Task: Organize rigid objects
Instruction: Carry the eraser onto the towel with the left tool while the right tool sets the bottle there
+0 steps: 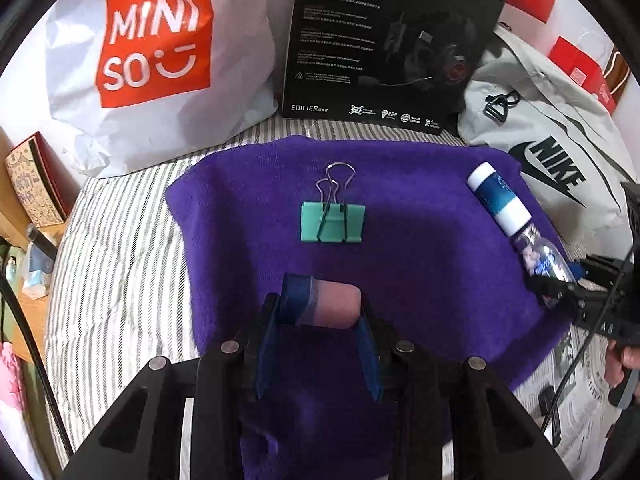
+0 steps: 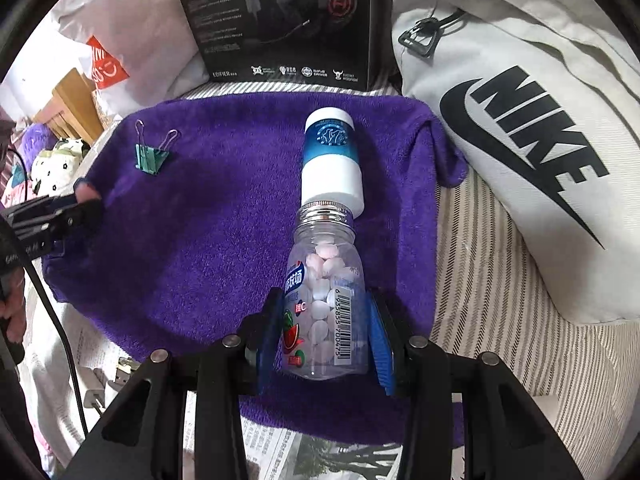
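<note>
A purple towel (image 1: 420, 240) (image 2: 200, 220) lies spread on a striped sheet. My left gripper (image 1: 320, 312) is shut on a pink eraser (image 1: 336, 306) with a blue sleeve, just above the towel's near part. Beyond it a teal binder clip (image 1: 333, 222) (image 2: 150, 158) lies on the towel. My right gripper (image 2: 325, 308) is shut on the body of a clear candy bottle (image 2: 326, 280) with a white and blue cap, which points away over the towel's right side. The left wrist view shows that bottle (image 1: 500, 204) at right, held by the right gripper (image 1: 560, 288). The left gripper (image 2: 80, 204) shows at the right wrist view's left edge.
Behind the towel stand a white Miniso bag (image 1: 152, 40) and a black Edifier headset box (image 1: 392, 40). A white Nike bag (image 2: 520, 140) crowds the right side. Newspaper (image 2: 320, 456) and a charger plug (image 2: 108, 384) lie at the near edge. Striped sheet (image 1: 120, 260) shows at left.
</note>
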A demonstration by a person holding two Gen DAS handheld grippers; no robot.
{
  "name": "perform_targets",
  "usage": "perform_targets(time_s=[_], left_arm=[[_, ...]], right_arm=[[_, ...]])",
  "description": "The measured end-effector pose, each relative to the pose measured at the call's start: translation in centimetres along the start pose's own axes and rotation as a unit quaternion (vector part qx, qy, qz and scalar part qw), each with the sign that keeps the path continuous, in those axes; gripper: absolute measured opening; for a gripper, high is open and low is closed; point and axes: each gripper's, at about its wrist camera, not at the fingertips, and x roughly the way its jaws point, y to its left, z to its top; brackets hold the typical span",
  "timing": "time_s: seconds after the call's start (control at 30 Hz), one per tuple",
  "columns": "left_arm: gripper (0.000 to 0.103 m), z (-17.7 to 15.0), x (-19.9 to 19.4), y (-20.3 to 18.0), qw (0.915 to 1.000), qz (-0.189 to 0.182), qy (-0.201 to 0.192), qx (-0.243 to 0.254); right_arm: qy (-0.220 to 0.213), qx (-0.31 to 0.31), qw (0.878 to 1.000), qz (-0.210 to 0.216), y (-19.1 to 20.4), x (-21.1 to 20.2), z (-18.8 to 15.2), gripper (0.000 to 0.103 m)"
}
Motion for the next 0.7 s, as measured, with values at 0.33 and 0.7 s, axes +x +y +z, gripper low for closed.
perform_targets(time_s=[0.33,0.7], left_arm=[[0.034,2.1,2.7,-0.1,0.9995,0.02,0.004,0.022],[0.035,1.9,3.6,-0.5,0.9985,0.033,-0.007,0.042]], right_arm=[[-0.006,-0.015,1.0,-0.007,0.4,0.8,0.2,0.041],[-0.018,-0.028,0.999,-0.017,0.6,0.7,-0.1,0.041]])
